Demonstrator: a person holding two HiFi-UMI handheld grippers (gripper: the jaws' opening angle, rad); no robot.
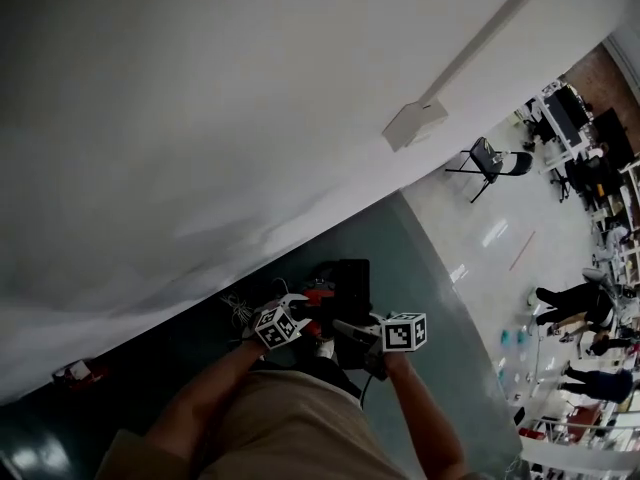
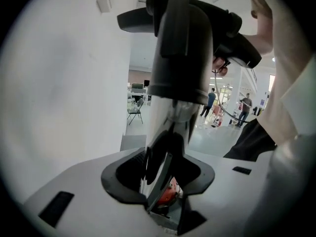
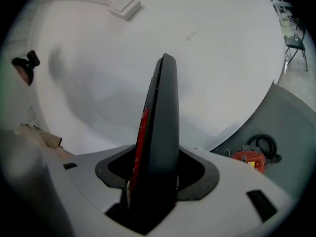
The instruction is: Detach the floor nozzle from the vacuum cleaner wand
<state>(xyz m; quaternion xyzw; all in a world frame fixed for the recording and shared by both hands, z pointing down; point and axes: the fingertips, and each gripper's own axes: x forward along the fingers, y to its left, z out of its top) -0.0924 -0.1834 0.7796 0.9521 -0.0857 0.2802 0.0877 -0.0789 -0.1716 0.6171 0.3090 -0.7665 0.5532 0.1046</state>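
Our khaki clothing (image 1: pixel 290 428) sits nearest, above the teal floor (image 1: pixel 440 368) where its edge meets the white wall (image 1: pixel 200 118). We have the left gripper (image 2: pixel 165 181) clamped on the shiny wand (image 2: pixel 170 117) and the right gripper (image 3: pixel 153 181) pinching the black floor nozzle (image 3: pixel 163 122). Open floor runs rightward to a folding chair (image 1: pixel 490 163).

No words, brands or numbers can be read. The left marker cube (image 1: pixel 277 326) and right marker cube (image 1: pixel 404 332) bear only black-and-white squares; the red device's (image 3: pixel 249 158) yellow label (image 3: pixel 257 165) is too small to read.
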